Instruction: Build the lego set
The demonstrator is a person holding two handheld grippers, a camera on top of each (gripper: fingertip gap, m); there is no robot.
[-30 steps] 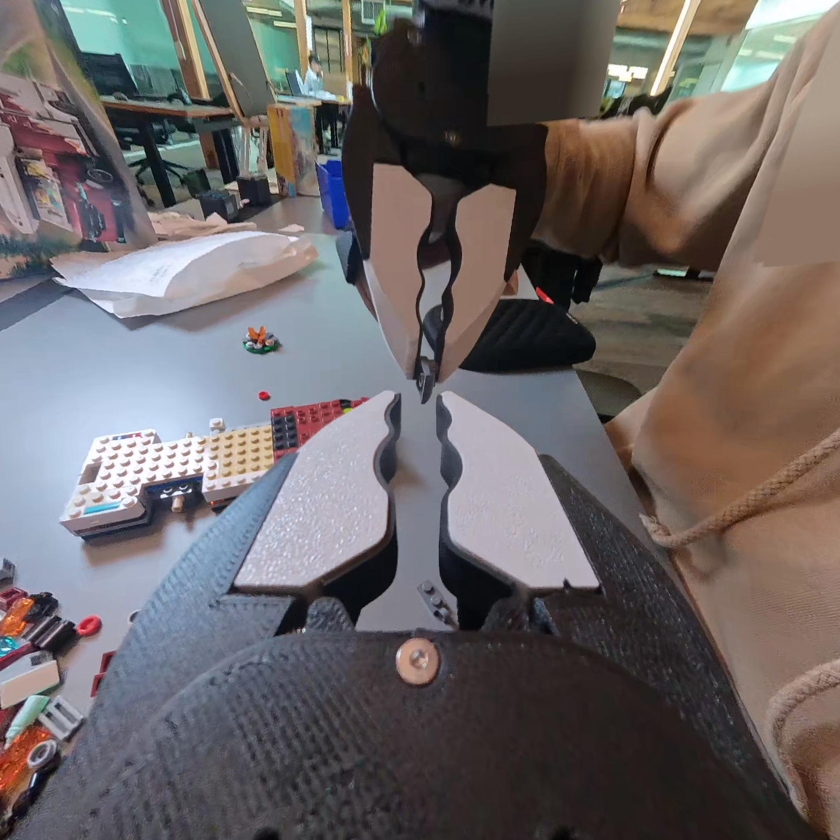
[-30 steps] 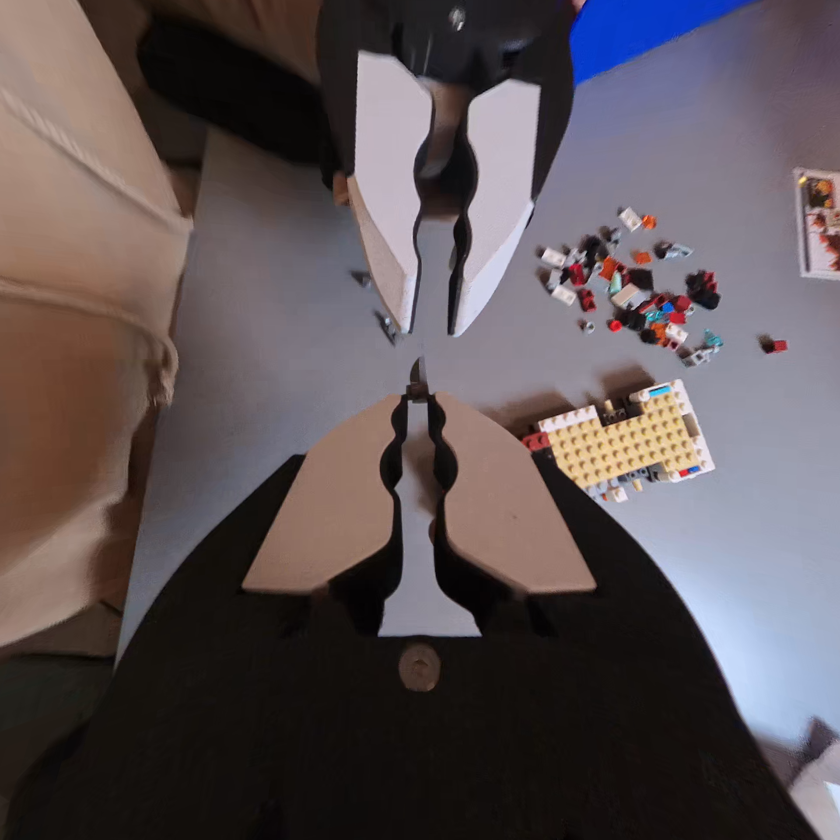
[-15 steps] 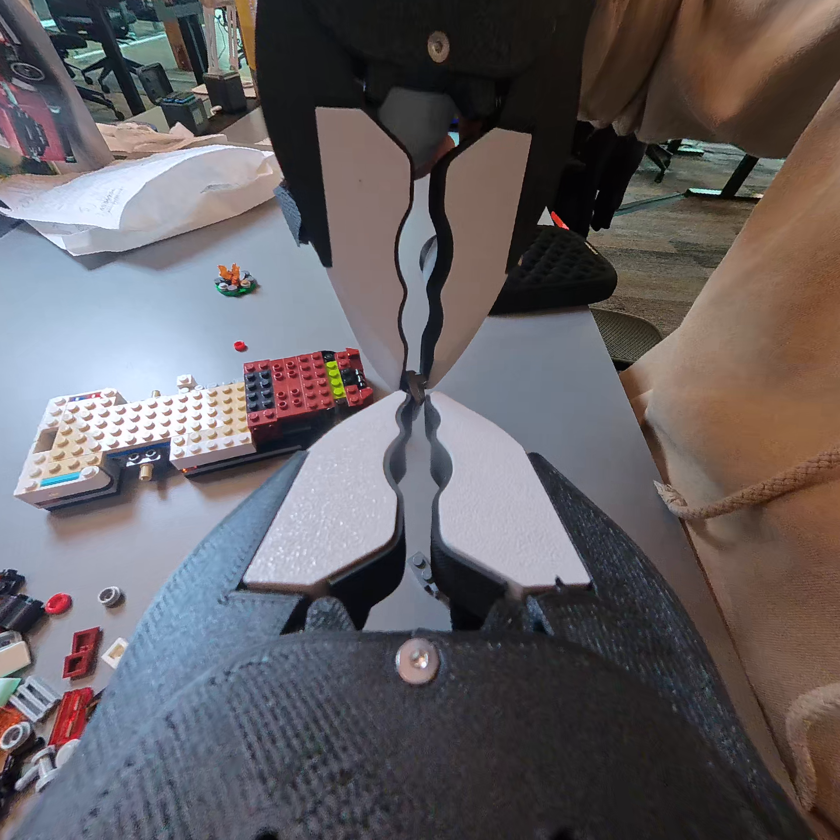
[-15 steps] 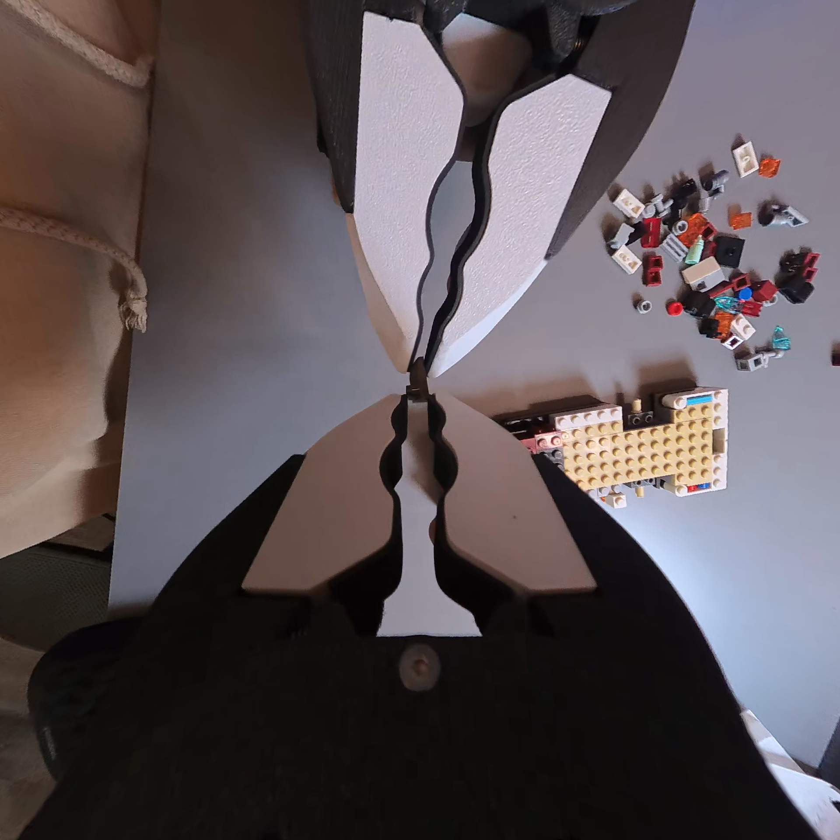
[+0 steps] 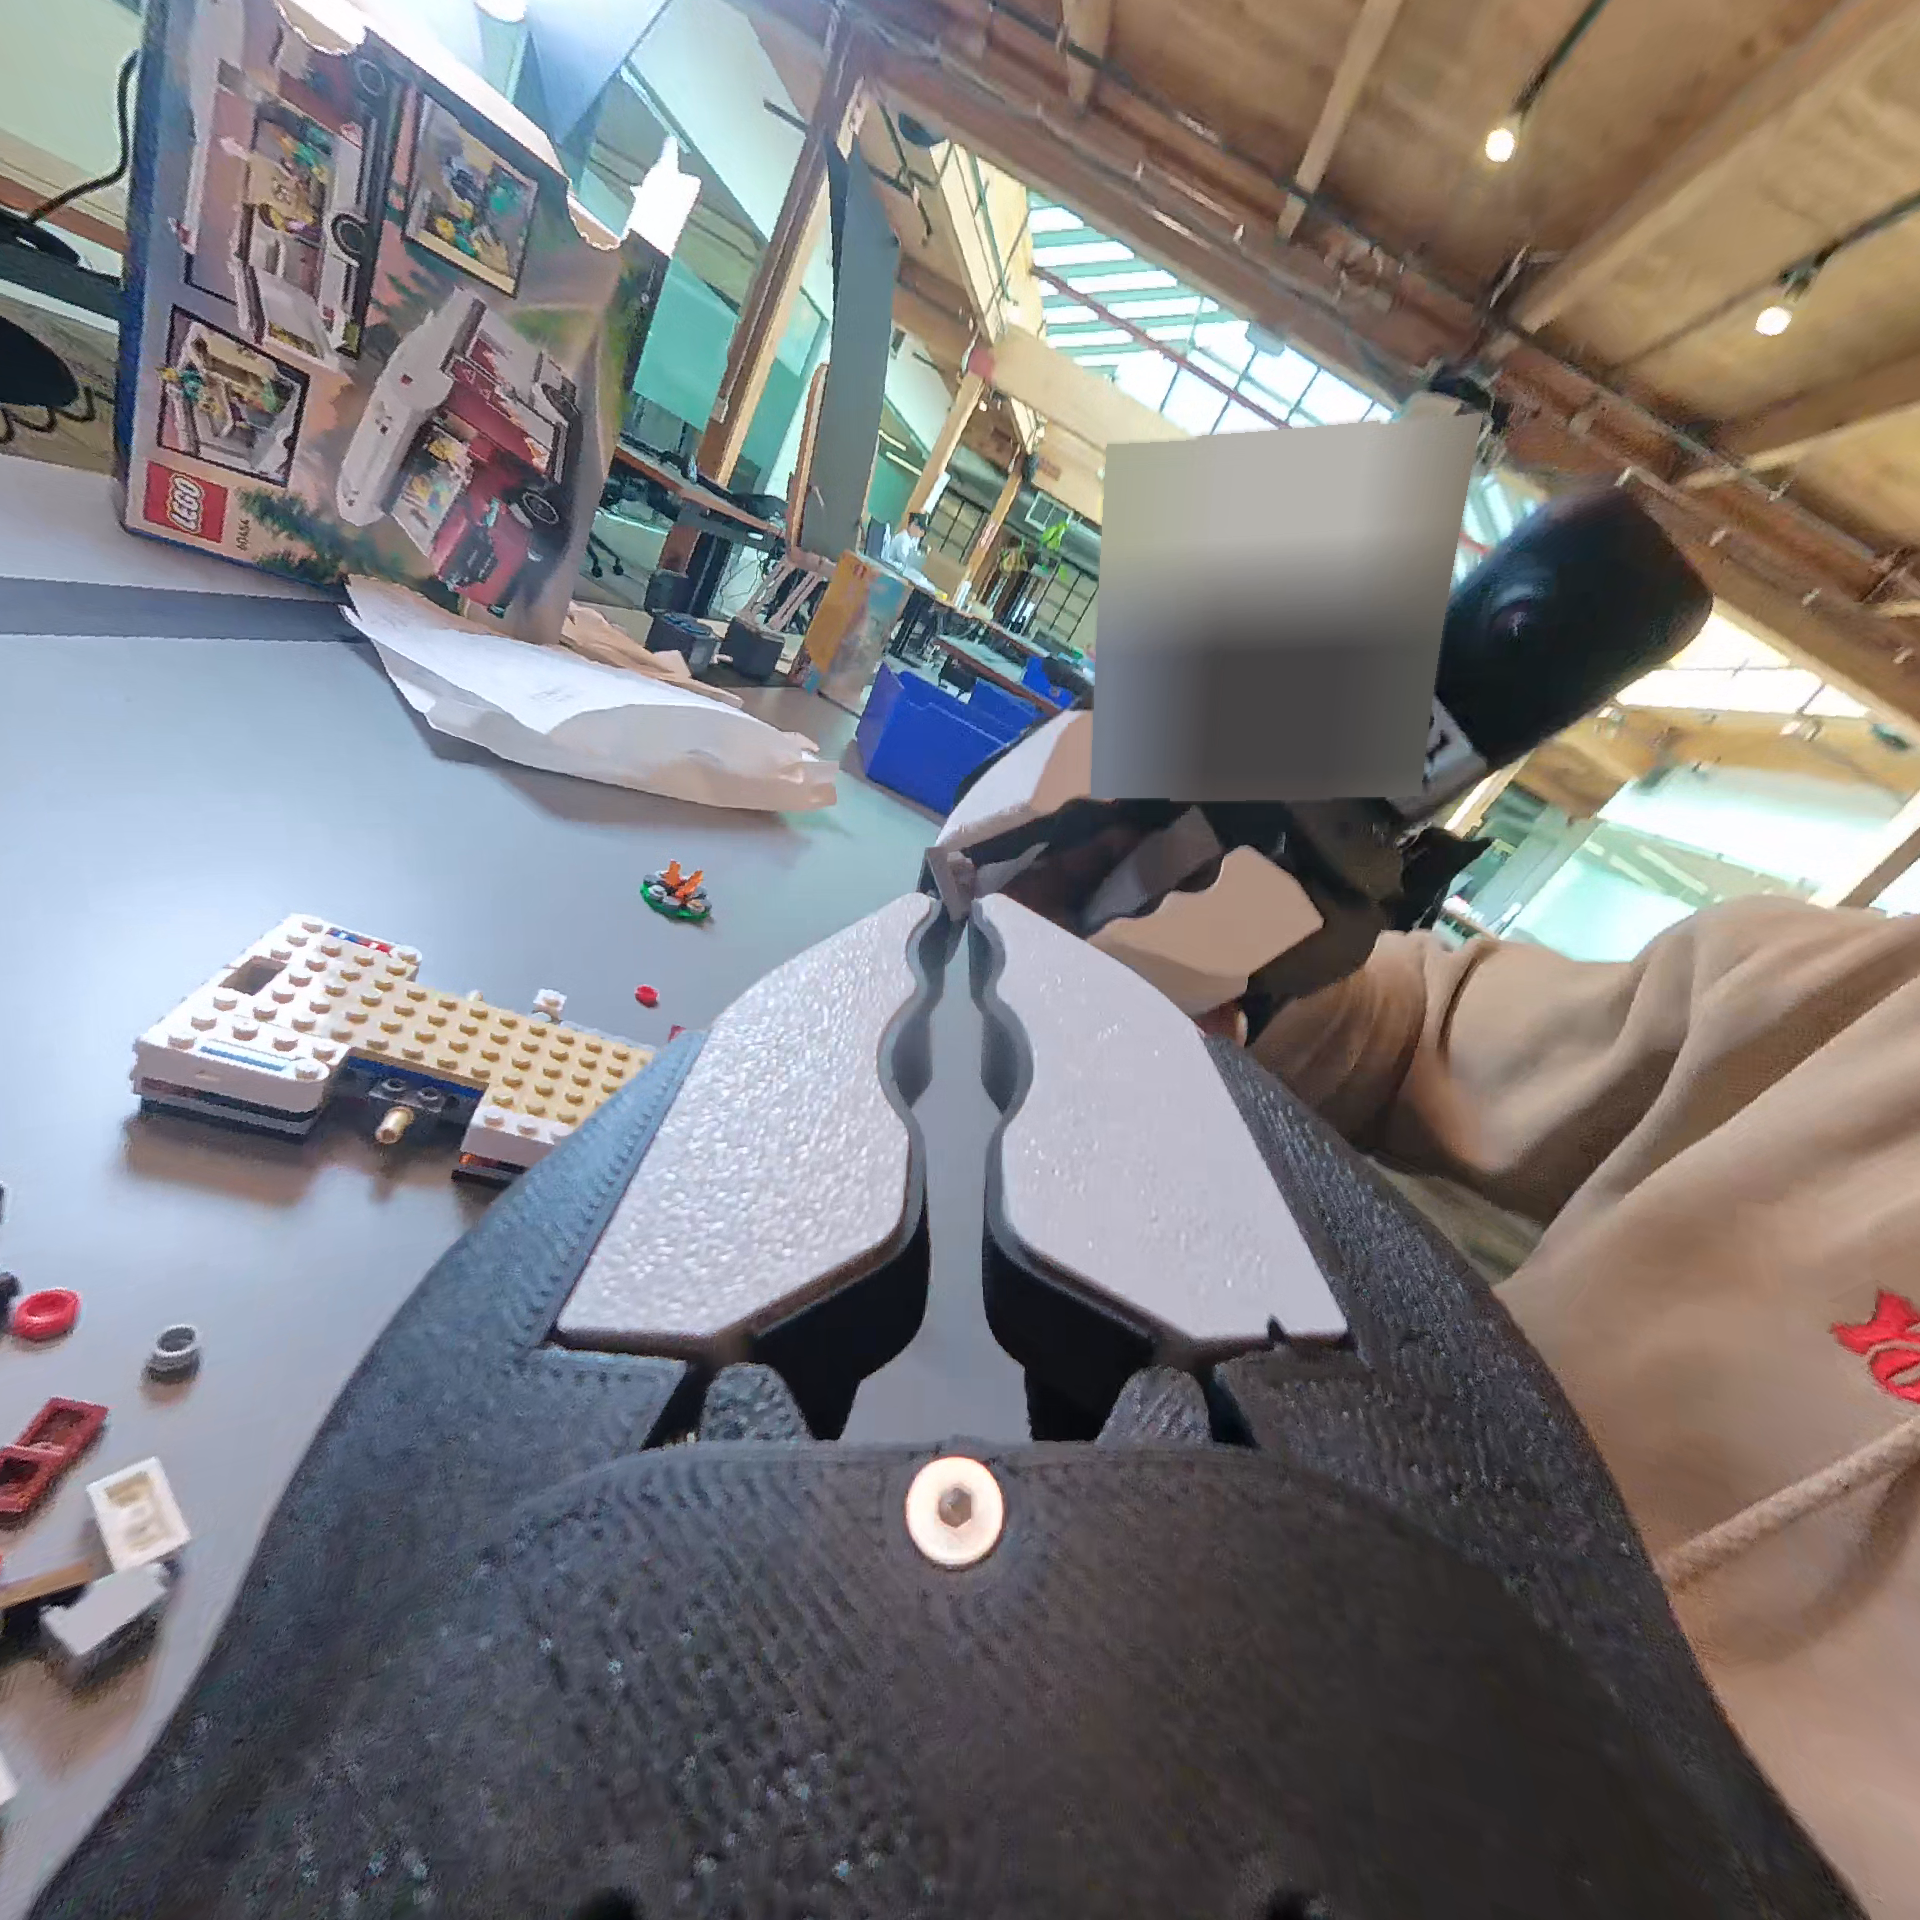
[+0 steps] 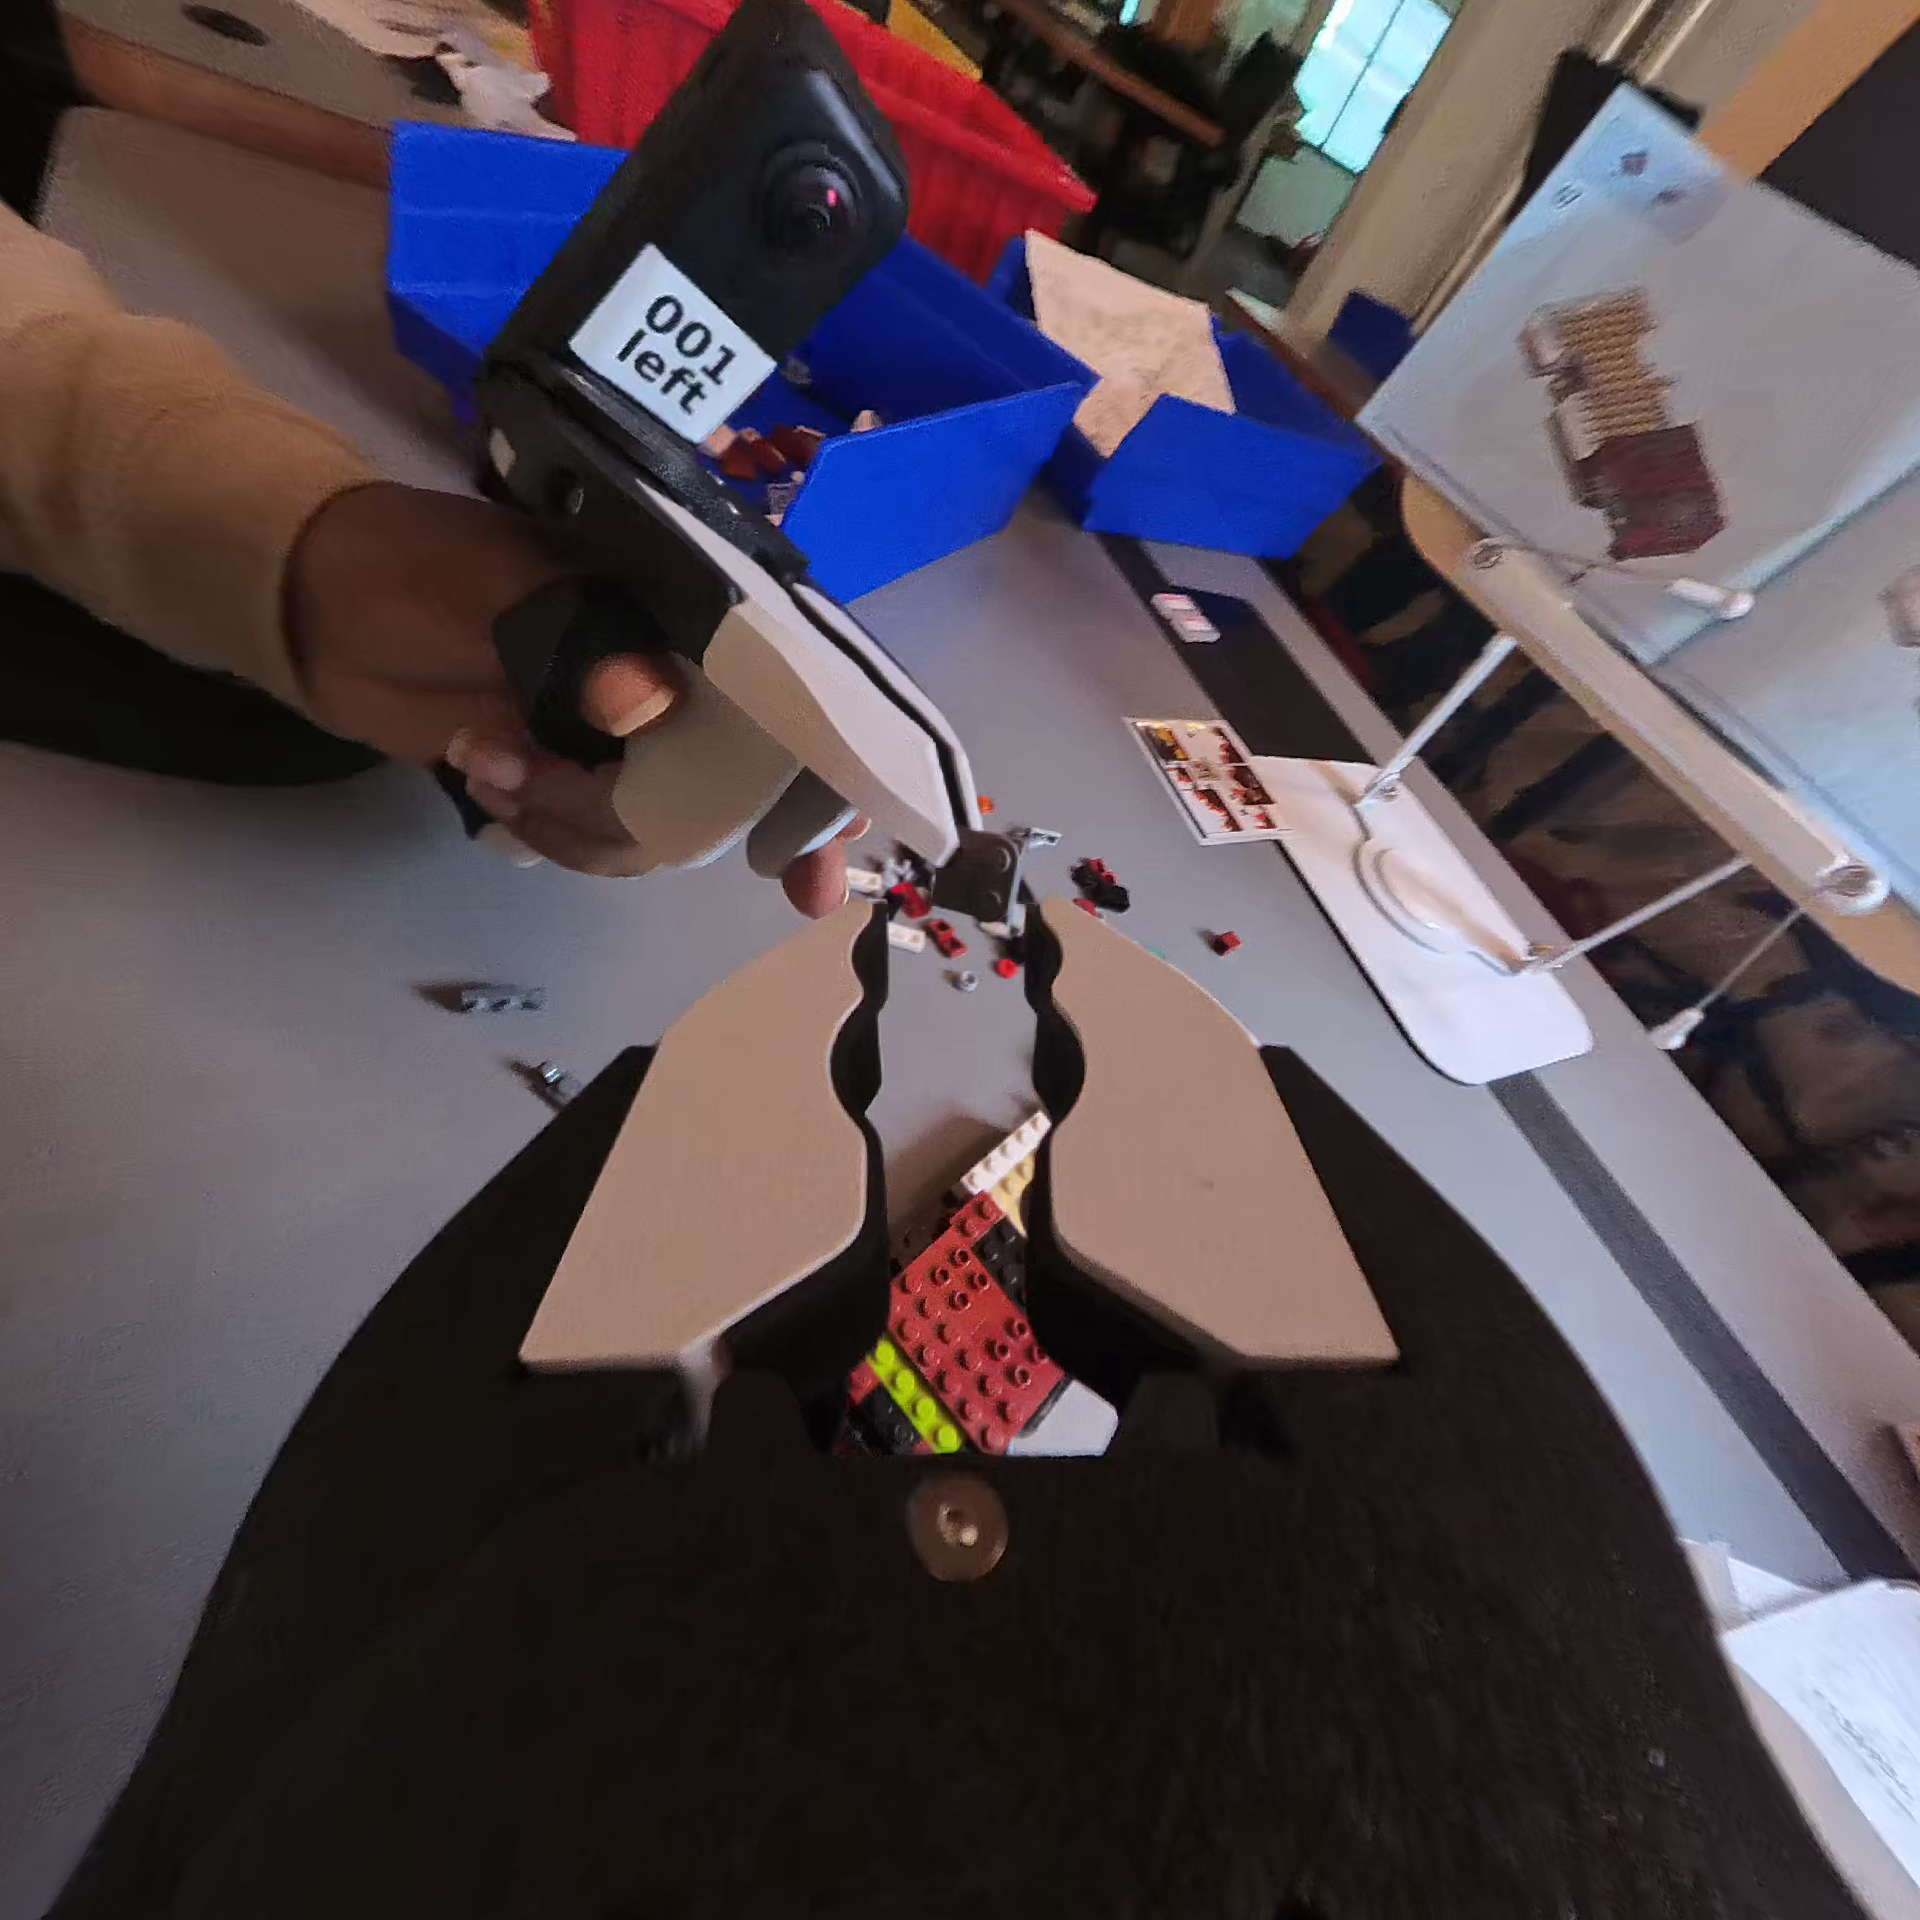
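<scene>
Above the grey worktop (image 6: pixel 260 1195), near its edge by my body, my left tongs (image 5: pixel 957 914) pinch a small dark grey plate (image 6: pixel 982 873) by one edge, the tips pressed together on it and the piece sticking out past them. My right tongs (image 6: pixel 956 920) stand apart just beside the same plate; its far edge seems to brush the inner face of one right fingertip (image 6: pixel 1055 925), while the other is clear of it, so nothing is gripped there.

To do this well, as I judge it, I should keep the left pinch steady and square, and draw the right tongs straight off so as not to knock the plate askew.

Below, the tan and white studded build (image 5: pixel 343 1039) lies on the worktop with loose bricks (image 6: pixel 940 935) scattered past it, blue bins (image 6: pixel 914 488) at the far edge, and a picture box (image 5: pixel 343 312) standing at the far corner.
</scene>
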